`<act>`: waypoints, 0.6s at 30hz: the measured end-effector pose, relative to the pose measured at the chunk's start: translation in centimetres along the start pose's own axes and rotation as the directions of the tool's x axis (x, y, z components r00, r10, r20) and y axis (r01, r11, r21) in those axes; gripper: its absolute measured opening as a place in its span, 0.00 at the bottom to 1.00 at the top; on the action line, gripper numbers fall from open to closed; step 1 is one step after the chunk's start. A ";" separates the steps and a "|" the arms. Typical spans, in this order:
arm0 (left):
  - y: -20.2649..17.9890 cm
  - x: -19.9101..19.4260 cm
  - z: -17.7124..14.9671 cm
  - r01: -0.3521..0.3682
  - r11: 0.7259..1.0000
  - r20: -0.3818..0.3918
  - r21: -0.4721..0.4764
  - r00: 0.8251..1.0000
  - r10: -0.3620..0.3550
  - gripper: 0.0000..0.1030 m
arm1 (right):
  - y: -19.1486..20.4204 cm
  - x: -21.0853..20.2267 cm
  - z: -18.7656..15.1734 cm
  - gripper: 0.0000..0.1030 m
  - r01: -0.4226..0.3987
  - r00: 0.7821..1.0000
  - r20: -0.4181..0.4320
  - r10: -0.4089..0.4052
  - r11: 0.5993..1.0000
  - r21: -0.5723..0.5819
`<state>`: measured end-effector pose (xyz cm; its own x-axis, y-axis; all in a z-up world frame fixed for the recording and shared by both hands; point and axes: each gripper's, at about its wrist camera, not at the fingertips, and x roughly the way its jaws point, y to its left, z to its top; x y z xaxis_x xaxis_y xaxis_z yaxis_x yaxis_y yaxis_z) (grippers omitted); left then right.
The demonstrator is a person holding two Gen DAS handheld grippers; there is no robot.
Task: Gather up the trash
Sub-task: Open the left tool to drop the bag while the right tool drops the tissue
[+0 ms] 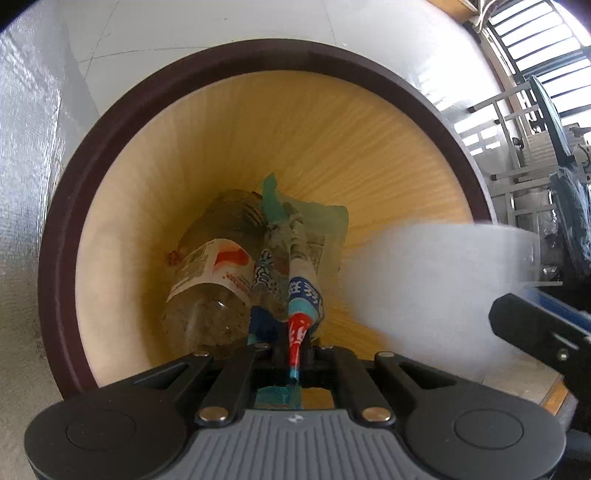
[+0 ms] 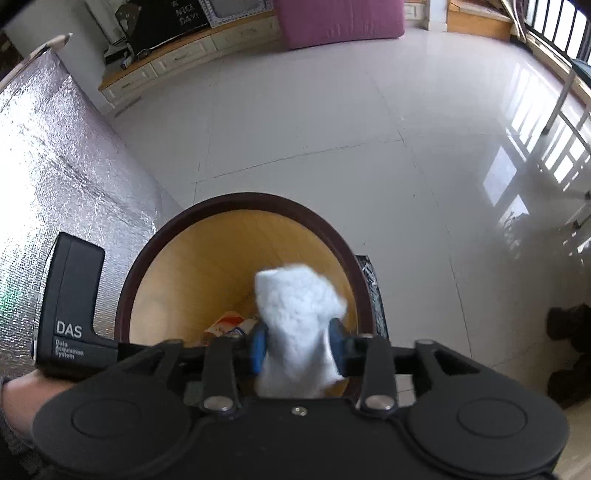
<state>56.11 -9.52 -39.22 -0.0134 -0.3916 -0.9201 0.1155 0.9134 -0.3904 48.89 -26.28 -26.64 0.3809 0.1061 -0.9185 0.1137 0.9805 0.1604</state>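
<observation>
A round bin with a dark brown rim and a yellow wooden inside stands on the floor below both grippers. In it lie a clear plastic bottle with a red and white label and a green wrapper. My left gripper is shut on a red and blue wrapper that hangs into the bin. My right gripper is over the bin's right side, jaws apart, with a white tissue wad loose between its blue pads.
A silver foil-covered surface runs along the left of the bin. White tiled floor spreads beyond it, with a low drawer cabinet and a pink cushion far off. Dark objects lie at the right.
</observation>
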 end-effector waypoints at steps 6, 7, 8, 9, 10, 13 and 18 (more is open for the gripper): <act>-0.5 -0.4 -0.6 -0.031 0.998 0.015 0.056 0.999 0.031 0.03 | 0.2 -0.3 0.2 0.45 0.009 1.000 -0.009 -0.009 1.000 -0.018; -0.8 -0.5 -0.7 -0.037 0.997 0.018 0.067 0.999 0.036 0.03 | 0.2 -0.4 0.1 0.45 0.014 1.000 -0.012 -0.014 1.000 -0.018; -1.0 -0.7 -0.6 -0.040 0.996 0.021 0.074 0.999 0.038 0.03 | 0.2 -0.5 0.1 0.45 0.016 1.000 -0.015 -0.017 1.000 -0.018; -1.1 -0.9 -0.6 -0.039 0.996 0.025 0.078 0.999 0.038 0.06 | 0.2 -0.5 0.1 0.45 0.017 1.000 -0.017 -0.017 1.000 -0.019; -1.3 -1.1 -0.7 -0.039 0.996 0.029 0.080 0.999 0.037 0.08 | 0.3 -0.6 0.0 0.45 0.017 1.000 -0.017 -0.017 1.000 -0.017; -1.7 -1.7 -0.7 -0.017 0.996 0.036 0.083 0.999 0.014 0.21 | 0.1 -1.1 0.0 0.45 0.015 1.000 -0.016 -0.015 1.000 -0.013; -2.3 -3.3 -1.1 -0.006 0.996 0.061 0.090 0.998 0.001 0.44 | 0.0 -2.5 -0.1 0.45 0.015 1.000 0.006 -0.015 1.000 -0.003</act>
<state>54.83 -10.15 -35.30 0.0470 -0.3971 -0.9166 0.2047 0.9019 -0.3803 47.82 -26.54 -24.37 0.3849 0.0908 -0.9185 0.1169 0.9823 0.1461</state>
